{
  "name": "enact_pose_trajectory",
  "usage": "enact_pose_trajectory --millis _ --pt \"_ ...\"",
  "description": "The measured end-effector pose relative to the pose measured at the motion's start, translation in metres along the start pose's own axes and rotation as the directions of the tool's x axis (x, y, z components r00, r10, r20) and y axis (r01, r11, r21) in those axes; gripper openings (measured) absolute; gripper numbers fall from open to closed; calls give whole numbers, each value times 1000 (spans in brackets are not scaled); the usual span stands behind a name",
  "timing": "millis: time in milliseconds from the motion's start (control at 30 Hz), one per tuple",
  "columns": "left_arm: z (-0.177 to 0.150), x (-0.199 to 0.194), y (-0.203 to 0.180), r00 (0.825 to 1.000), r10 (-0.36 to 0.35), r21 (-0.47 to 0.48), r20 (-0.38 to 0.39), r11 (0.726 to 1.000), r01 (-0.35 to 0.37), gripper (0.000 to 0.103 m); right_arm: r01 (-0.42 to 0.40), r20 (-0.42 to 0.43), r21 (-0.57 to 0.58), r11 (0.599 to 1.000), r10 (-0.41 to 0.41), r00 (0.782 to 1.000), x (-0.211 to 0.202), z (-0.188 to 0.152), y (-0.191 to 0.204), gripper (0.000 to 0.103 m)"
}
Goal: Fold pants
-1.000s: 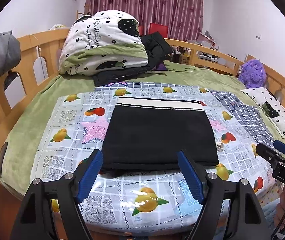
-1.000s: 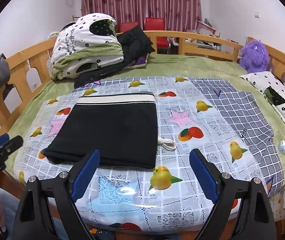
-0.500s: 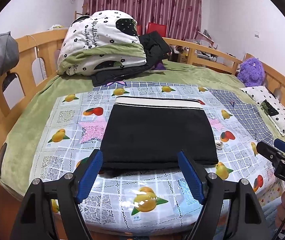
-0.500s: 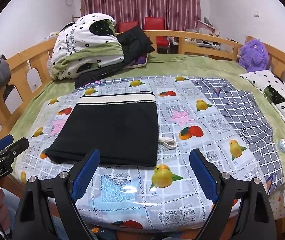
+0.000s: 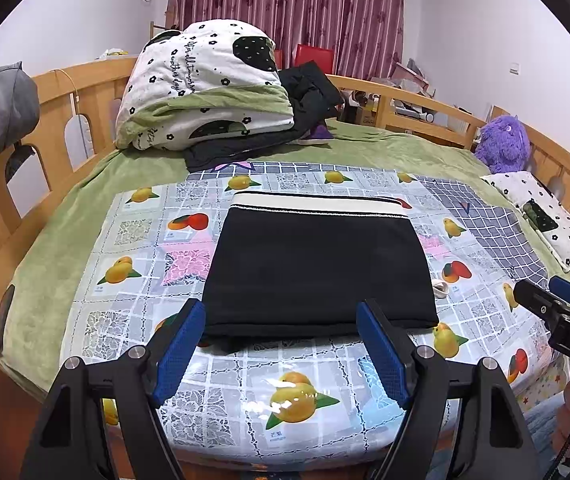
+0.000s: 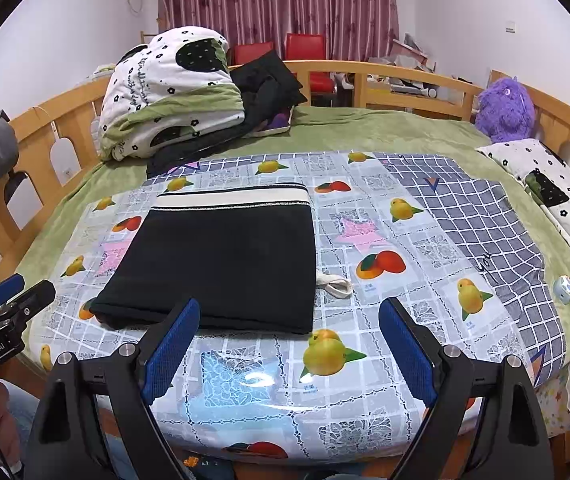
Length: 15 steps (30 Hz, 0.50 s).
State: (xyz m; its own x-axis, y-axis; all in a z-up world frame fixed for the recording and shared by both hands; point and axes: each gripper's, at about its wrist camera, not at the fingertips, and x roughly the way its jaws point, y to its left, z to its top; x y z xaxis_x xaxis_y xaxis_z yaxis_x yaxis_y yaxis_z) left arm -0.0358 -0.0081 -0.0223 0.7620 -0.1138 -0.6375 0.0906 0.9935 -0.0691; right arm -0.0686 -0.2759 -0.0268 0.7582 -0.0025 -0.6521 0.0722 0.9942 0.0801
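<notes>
The black pants [image 5: 317, 268] [image 6: 221, 260] lie folded into a flat rectangle on the fruit-print plastic sheet [image 5: 285, 400] [image 6: 385, 240], cream waistband at the far edge. A white drawstring end [image 6: 335, 283] pokes out at their right side. My left gripper [image 5: 281, 354] hovers open just in front of the pants' near edge, nothing between its blue pads. My right gripper [image 6: 289, 354] is open too, held back over the sheet near the pants' front right corner. Each gripper shows at the edge of the other's view: the right gripper [image 5: 557, 300], the left gripper [image 6: 9, 296].
A rolled quilt [image 5: 205, 88] and dark clothes [image 5: 309, 92] are piled at the bed's far left. A purple plush toy [image 6: 505, 108] and a spotted pillow [image 6: 553, 192] sit at the right. Wooden rails [image 5: 85, 92] ring the bed. A grey checked cloth [image 6: 485, 220] lies right of the sheet.
</notes>
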Motion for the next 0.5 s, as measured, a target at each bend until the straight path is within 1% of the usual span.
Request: enact_pose_trajectory --millis 100,500 --pt "0 0 0 1000 13 5 3 1000 -13 77 -2 0 1 1000 2 1000 -1 0 0 90" --pt "0 0 2 1000 9 0 3 1000 -9 77 3 0 -4 1000 -3 1000 0 0 4 90"
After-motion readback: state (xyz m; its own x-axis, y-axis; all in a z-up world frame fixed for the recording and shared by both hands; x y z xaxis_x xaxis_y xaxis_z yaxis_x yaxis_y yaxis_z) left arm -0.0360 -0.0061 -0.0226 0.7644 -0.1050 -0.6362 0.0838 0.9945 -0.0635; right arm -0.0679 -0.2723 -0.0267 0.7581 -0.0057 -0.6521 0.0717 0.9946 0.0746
